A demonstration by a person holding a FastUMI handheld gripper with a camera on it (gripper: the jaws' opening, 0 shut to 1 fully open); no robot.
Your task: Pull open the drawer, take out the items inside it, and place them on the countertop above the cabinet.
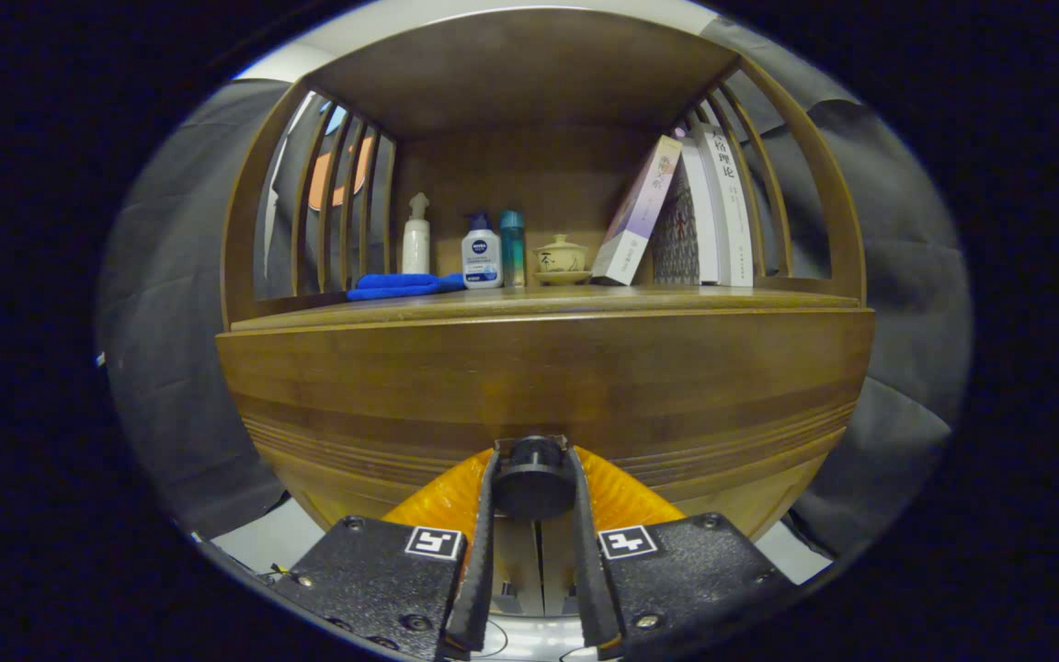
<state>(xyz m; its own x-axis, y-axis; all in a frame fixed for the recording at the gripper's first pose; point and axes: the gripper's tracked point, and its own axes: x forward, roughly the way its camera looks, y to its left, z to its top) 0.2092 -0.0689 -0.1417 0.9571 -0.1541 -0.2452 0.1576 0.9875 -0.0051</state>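
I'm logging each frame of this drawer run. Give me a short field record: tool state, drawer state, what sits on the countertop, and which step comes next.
tool: fingers closed on the knob, one on each side
drawer: front looks flush with the cabinet, apparently not pulled out yet
countertop: holds a blue cloth, spray bottle, white bottle, teal bottle, lidded cup and leaning books
drawer contents: hidden
next step: probably pull straight back on the knob
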